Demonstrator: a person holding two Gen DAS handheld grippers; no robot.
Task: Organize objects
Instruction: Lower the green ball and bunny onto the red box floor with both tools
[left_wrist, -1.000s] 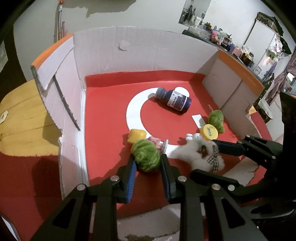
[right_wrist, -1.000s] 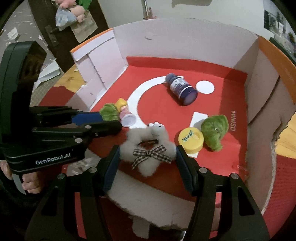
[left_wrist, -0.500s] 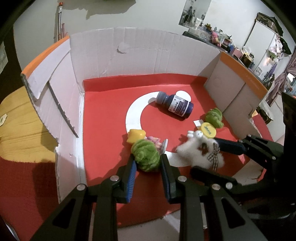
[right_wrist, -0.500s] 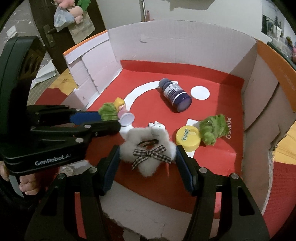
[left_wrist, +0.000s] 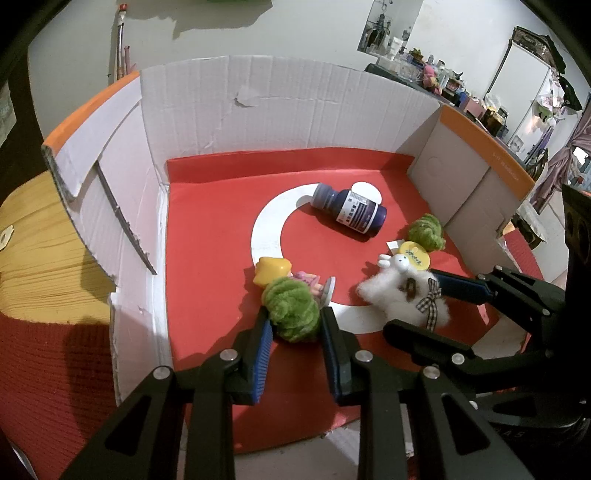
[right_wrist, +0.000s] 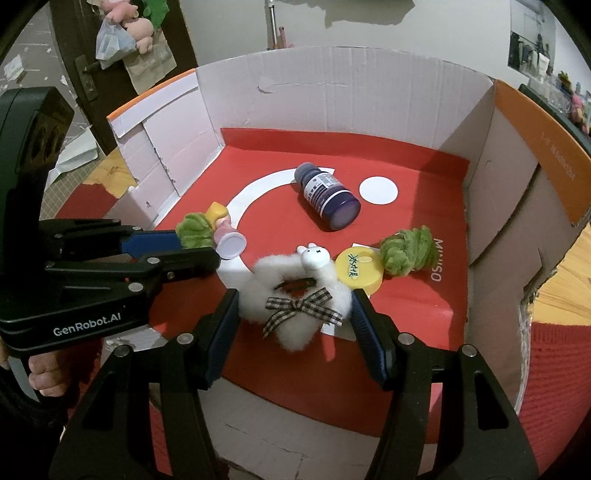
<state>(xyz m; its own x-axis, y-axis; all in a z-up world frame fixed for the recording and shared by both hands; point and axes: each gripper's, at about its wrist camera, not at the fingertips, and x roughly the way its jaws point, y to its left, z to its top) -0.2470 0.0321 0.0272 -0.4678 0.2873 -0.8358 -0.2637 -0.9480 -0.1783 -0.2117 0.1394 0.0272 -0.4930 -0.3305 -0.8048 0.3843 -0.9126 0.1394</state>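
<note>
Here, left tongs (left_wrist: 293, 325) pinched on a green pompom (left_wrist: 291, 310), pads pressed into its sides, gap narrow. Right tongs (right_wrist: 293, 310) spread wider, closed against a white plush (right_wrist: 295, 295) with a checked bow, pads touching both flanks. Cannot tell whether either toy is lifted or resting on the red floor (left_wrist: 207, 236); both near the front edge of the box (left_wrist: 295, 107).

Likely very light and soft, both of them: fluffy, squashing under the pads, hard to break, unlikely to slip. Best taken across the middle of the body, as now; on the plush, away from the bow and the small hard head, which could snag or twist out.

Just behind the pompom, touching it, a small doll (left_wrist: 295, 277) with a yellow hat, lying on its side. Beside the plush, a yellow lid (right_wrist: 358, 269), and next to that a second green pompom (right_wrist: 406, 251). Further in, a dark bottle (right_wrist: 327, 195) on its side across a white arc; probably stiffer, smoother, heavier, apt to roll.
</note>
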